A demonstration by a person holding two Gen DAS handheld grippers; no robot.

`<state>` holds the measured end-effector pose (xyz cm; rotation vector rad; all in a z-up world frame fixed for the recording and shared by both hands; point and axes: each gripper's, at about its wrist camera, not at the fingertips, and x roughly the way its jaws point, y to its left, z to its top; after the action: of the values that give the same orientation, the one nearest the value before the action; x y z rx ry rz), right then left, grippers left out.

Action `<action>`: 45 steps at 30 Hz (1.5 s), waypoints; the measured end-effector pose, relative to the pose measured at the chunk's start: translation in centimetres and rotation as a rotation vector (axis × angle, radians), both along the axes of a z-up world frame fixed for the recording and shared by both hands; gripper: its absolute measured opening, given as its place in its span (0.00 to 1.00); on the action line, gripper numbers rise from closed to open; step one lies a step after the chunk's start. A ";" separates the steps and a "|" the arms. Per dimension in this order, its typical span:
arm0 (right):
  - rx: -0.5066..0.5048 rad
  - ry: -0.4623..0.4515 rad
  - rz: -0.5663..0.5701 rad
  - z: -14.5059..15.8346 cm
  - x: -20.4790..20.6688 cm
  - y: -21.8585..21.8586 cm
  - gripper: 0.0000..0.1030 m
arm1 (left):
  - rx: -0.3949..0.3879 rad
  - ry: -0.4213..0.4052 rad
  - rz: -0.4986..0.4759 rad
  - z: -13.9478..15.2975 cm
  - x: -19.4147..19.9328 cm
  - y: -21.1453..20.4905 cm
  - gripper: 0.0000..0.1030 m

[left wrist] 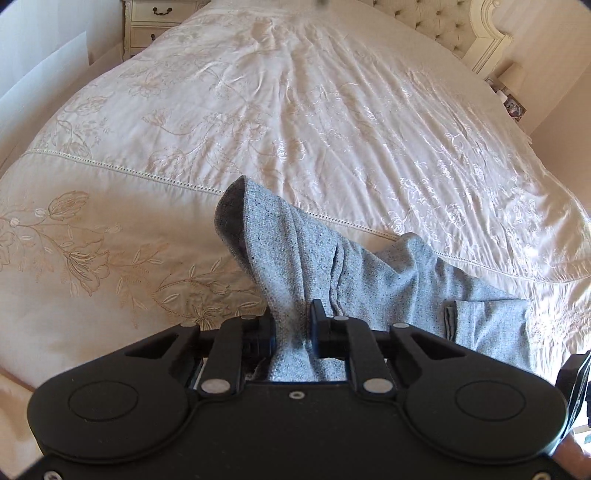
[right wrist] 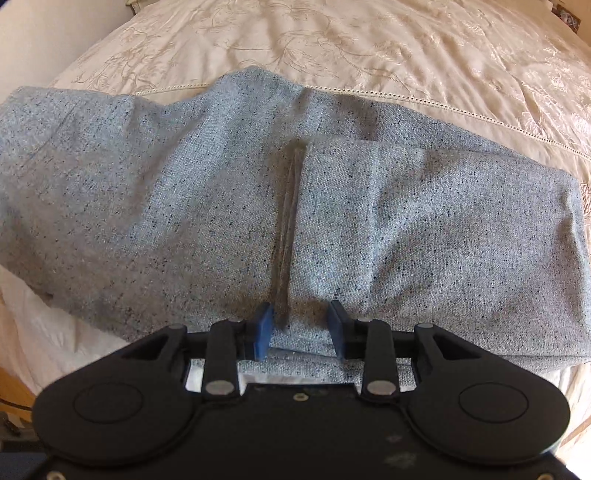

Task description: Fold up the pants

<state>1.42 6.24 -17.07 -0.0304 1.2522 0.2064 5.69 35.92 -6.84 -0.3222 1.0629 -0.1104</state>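
Grey speckled pants [right wrist: 221, 192] lie across the near edge of a cream embroidered bedspread [right wrist: 369, 48]. In the right wrist view they are partly folded, with a hem edge running down the middle and a folded layer on the right. My right gripper [right wrist: 300, 328] is open, its blue pads either side of the cloth at the near edge. In the left wrist view my left gripper [left wrist: 293, 328] is shut on a bunched end of the pants [left wrist: 295, 266], which rises lifted above the bedspread [left wrist: 295, 110].
A white drawer unit [left wrist: 155, 26] stands at the bed's far left. A tufted headboard [left wrist: 443, 26] and a cluttered bedside table [left wrist: 511, 99] are at the far right. The right gripper's edge [left wrist: 576, 380] shows at the right.
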 end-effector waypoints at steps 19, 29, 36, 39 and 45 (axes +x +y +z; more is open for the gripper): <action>0.316 -0.030 0.045 0.5 2.5 -7.1 0.03 | 0.168 -0.114 0.063 8.7 -0.8 -12.4 0.17; 0.451 -0.049 -0.024 1.5 5.3 -18.4 0.08 | 0.167 -0.259 -0.133 12.7 0.4 -30.8 0.02; 0.383 0.044 -0.104 -1.1 5.7 -25.1 0.15 | 0.110 -0.063 -0.284 4.9 2.2 -41.2 0.12; 0.401 0.044 -0.116 -1.1 5.6 -26.8 0.20 | 0.128 0.030 -0.251 2.9 1.2 -40.7 0.17; 0.426 -0.015 -0.098 1.1 6.8 -29.1 0.31 | 0.251 0.186 -0.008 -0.4 -0.3 -33.3 0.20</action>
<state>8.24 -22.89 -15.99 0.3945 1.1701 0.3833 5.41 2.66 -7.27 -0.1022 1.2479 0.0466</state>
